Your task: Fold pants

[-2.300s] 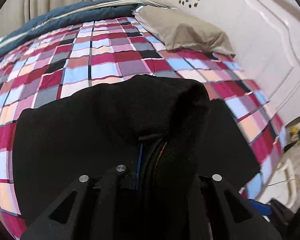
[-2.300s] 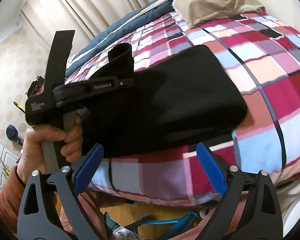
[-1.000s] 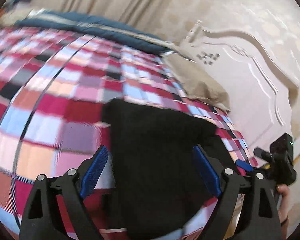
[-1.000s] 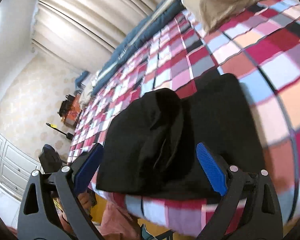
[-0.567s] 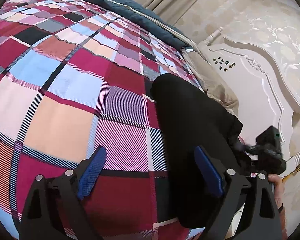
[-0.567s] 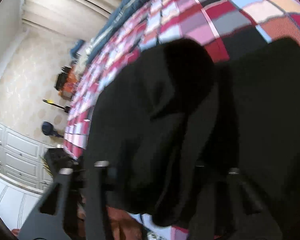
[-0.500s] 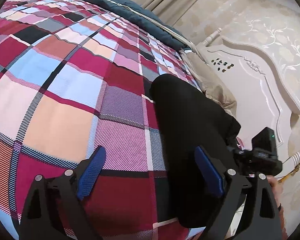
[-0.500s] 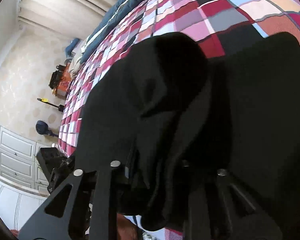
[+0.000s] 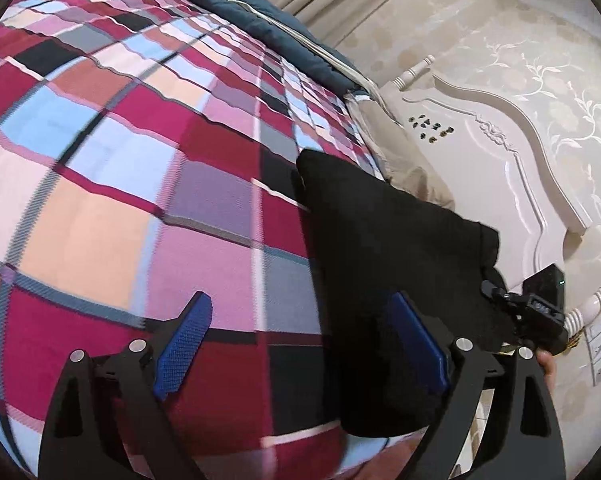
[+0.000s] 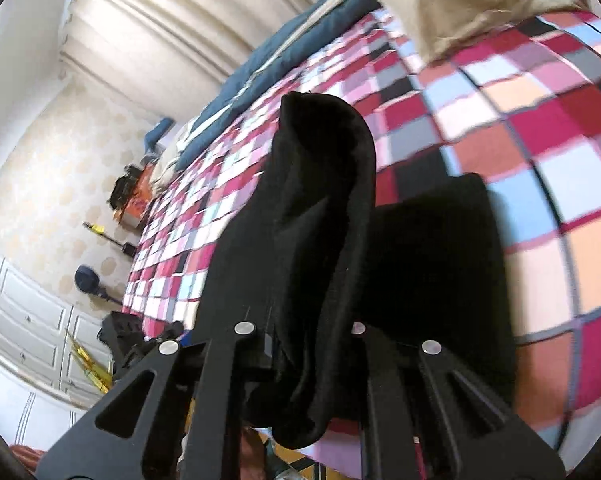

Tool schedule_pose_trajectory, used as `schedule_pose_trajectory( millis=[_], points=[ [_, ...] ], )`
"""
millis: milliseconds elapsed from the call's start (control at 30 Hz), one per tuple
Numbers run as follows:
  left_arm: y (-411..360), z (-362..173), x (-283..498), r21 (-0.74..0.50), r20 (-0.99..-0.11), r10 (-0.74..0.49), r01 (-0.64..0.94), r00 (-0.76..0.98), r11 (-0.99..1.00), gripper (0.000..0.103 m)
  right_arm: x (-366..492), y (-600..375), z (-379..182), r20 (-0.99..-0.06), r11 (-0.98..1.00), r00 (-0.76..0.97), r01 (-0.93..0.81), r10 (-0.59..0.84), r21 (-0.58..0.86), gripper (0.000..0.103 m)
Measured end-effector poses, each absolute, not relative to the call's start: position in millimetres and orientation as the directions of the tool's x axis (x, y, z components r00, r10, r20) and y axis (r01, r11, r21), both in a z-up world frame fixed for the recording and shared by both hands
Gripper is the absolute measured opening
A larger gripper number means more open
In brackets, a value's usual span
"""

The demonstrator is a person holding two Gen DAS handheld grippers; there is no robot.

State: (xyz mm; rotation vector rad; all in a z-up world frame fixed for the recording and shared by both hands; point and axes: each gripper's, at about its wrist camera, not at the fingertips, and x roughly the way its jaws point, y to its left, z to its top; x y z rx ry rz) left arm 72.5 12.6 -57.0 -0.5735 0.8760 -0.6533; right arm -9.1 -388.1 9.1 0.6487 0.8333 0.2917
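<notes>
The bed (image 9: 100,208), in its checked cover, carries the black pants (image 9: 380,240) near its edge, already folded into a compact stack. A second ago both grippers hung spread above the cloth. Now the right gripper (image 10: 300,344) is closing its fingers on a raised fold, so another fold is probably starting. The left gripper (image 9: 300,340) keeps its fingers apart, holding nothing. Only the left view shows the lifted corner from outside (right view: bunched cloth close up).
</notes>
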Motion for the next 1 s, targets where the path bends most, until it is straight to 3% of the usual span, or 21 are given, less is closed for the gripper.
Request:
schedule_pose_trajectory(
  millis=[200,333,1000],
  points=[
    [-12,-57,72,-0.695,-0.517,-0.743,0.298,0.425,0.654,0.089,-16,-423,-30,-0.608,0.73,0.645,0.109,0.464,0.674,0.012],
    [-22,-58,72,-0.676,-0.534,-0.733,0.308,0.423,0.67,0.089,-20,-437,-53,-0.54,0.656,0.657,0.091,0.526,0.749,0.011],
    [-26,-59,76,-0.665,-0.548,-0.725,0.308,0.418,0.68,0.089,-38,-476,-76,-0.432,0.537,0.725,0.101,0.537,0.837,0.017]
  ],
)
